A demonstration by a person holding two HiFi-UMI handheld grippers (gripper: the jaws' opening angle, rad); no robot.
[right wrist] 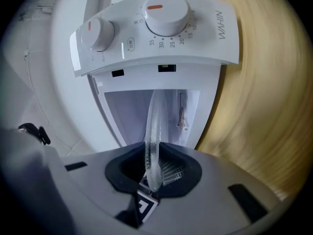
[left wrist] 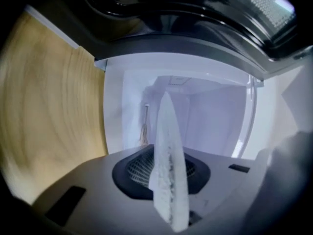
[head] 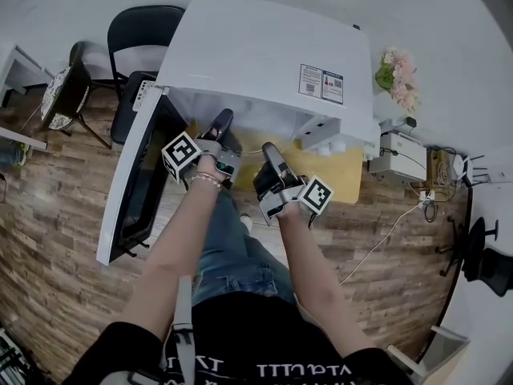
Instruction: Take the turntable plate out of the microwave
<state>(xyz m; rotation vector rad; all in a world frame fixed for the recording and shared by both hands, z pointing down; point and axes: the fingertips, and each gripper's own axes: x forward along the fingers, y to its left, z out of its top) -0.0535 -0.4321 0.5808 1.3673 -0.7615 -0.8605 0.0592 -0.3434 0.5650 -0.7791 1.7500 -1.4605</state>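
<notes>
Gripping the turntable plate at the microwave's open front

Both tongs reach level into the white microwave (head: 256, 50), which stands on a yellow tabletop (head: 343, 173) with its door (head: 132, 184) swung wide to the person's left. From the head view, the left gripper (head: 223, 120) and the right gripper (head: 268, 149) sit side by side with their tips at the mouth of the cavity, under the overhang of the casing. The plate itself is hidden from that view.

In the left gripper view, the glass turntable plate (left wrist: 168, 155) stands edge-on between the jaws, which are closed on its rim. The pale cavity shows behind it and the dark door above. In the right gripper view, the same clear rim rises from between that gripper's jaws, which are likewise clamped on it. It crosses in front of the cavity opening, below the control panel (right wrist: 195, 33) and its two dials (right wrist: 166, 9). Whether the plate rests on anything inside cannot be made out.

A black chair (head: 143, 26) stands behind the microwave on the wood-pattern floor (head: 56, 247), and pink flowers (head: 397, 74) sit off to the right
</notes>
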